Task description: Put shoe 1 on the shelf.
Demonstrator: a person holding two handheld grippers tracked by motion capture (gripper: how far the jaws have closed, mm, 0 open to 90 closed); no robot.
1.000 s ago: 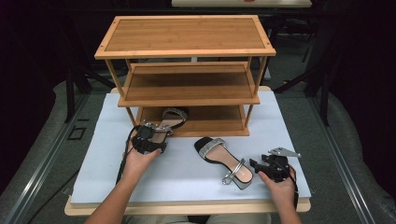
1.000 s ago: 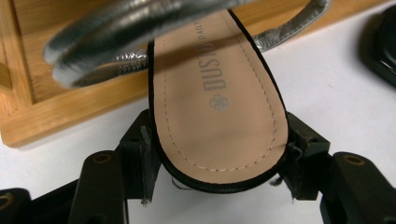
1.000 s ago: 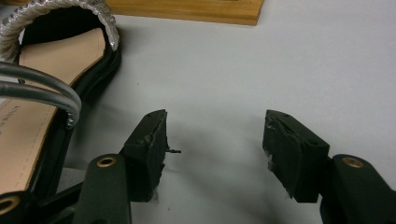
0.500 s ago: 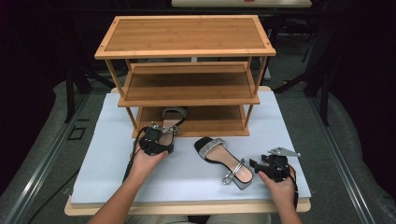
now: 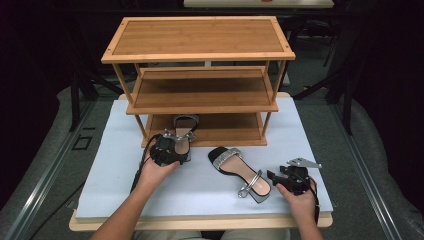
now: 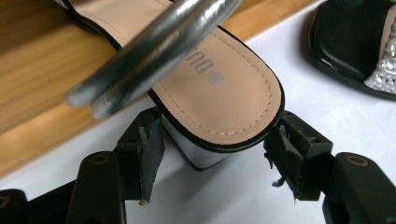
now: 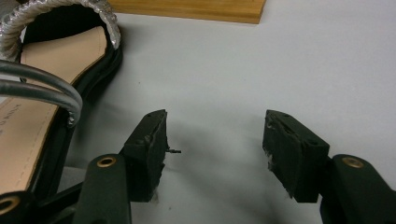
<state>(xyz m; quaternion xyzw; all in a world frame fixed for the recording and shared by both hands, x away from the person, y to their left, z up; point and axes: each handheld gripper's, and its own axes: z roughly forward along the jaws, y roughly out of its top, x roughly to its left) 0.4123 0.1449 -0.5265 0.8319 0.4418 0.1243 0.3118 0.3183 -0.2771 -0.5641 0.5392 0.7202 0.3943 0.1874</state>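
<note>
A black sandal with a silver strap [image 5: 182, 135] lies with its toe on the bottom shelf [image 5: 225, 127] of a wooden rack and its heel out over the white mat. My left gripper [image 5: 167, 150] is shut on that heel. In the left gripper view the beige insole [image 6: 219, 79] sits between the two jaws of my left gripper [image 6: 217, 135], which press on its sides. The matching sandal [image 5: 240, 172] lies flat on the mat, toe toward the rack. My right gripper [image 5: 280, 177] rests open just right of its heel, holding nothing. In the right gripper view my right gripper [image 7: 215, 135] has that sandal [image 7: 51, 93] to its left.
The three-tier wooden rack [image 5: 200, 40] stands at the back of the white mat [image 5: 120, 165]; its top and middle shelves are bare. The second sandal [image 6: 355, 42] shows at the upper right of the left gripper view. The table's front edge runs close behind both hands.
My left gripper has carried the sandal to the right and toward the rack, so its toe now lies on the bottom shelf. The right gripper and second sandal have stayed put.
</note>
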